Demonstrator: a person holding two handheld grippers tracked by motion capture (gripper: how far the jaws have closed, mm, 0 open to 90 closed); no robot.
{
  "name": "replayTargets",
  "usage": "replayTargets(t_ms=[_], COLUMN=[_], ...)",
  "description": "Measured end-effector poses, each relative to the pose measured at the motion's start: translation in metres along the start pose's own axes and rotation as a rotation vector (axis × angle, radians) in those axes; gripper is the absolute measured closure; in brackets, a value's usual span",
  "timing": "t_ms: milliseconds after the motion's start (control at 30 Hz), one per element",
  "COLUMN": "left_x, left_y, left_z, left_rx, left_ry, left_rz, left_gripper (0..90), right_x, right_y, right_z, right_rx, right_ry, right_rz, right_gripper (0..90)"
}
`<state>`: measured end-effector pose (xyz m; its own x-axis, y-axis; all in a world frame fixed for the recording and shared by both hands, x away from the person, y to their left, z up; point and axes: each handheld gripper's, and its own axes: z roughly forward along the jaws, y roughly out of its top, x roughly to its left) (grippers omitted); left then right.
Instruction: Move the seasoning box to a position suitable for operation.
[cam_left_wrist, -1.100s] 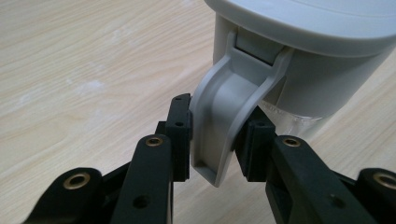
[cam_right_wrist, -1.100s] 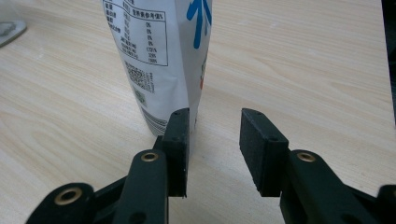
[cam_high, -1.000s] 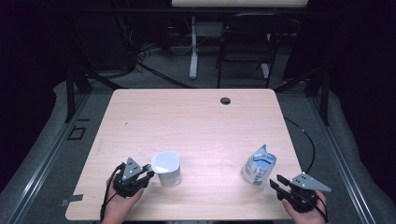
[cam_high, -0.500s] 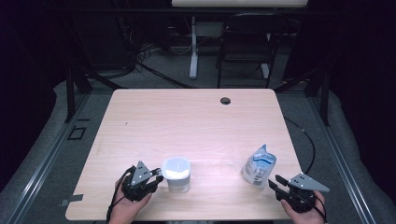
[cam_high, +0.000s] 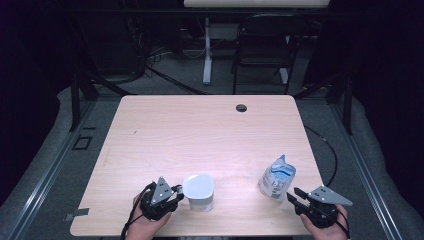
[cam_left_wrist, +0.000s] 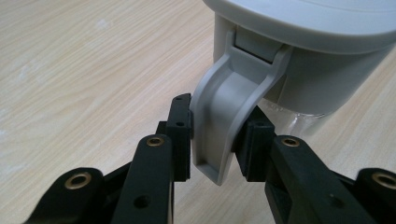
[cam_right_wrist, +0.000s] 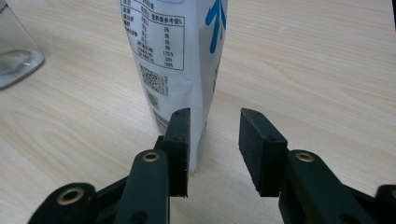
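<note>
My left gripper (cam_high: 176, 194) clamps the handle (cam_left_wrist: 229, 116) of 1 jar (cam_high: 199, 192): both black pads press the flanks of that handle, a curved, matte grey plastic tab that hangs from the rim of the lid. The lid is smooth, pale grey and round with softened corners; below it the jar's body looks clear, like glass or hard plastic. The jar stands upright near the front edge of the table (cam_high: 200, 130), left of the middle, touching my left jaws.

My right gripper (cam_high: 296, 196) holds nothing. Its 2 jaws stand about half apart, just in front of 1 pouch (cam_high: 276, 176), with bare wood between the pads; the pouch's edge rises beyond the left pad. The pouch is soft, glossy white film, printed with blue marks and a small black table of text, and it stands upright near the table's front right corner, tapering to a pinched top.

The table is 1 pale, wood-grain slab with rounded corners and 1 dark round hole (cam_high: 241, 107) near its far edge. Each gripper carries 1 grey three-cornered plate.
</note>
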<state>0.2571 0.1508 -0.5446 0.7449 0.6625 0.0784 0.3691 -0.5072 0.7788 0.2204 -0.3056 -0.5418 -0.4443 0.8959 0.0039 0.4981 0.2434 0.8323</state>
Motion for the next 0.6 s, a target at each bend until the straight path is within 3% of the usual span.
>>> replayTargets(t_ms=[400,600], left_x=[0.0028,0.0062], left_y=[-0.0047,-0.0058], left_z=[0.0021,-0.0071], left_rx=[-0.029,-0.043], left_ry=[-0.011,-0.031], left_rz=[-0.006,-0.04], left_gripper=[70.1,62.2], right_x=[-0.0003,0.0], right_y=[-0.001,-0.001], right_z=[0.0008,-0.0007], right_rx=[0.017,0.011], right_ry=[0.01,0.011], right_rz=[0.005,0.005], right_gripper=[64.0,63.8])
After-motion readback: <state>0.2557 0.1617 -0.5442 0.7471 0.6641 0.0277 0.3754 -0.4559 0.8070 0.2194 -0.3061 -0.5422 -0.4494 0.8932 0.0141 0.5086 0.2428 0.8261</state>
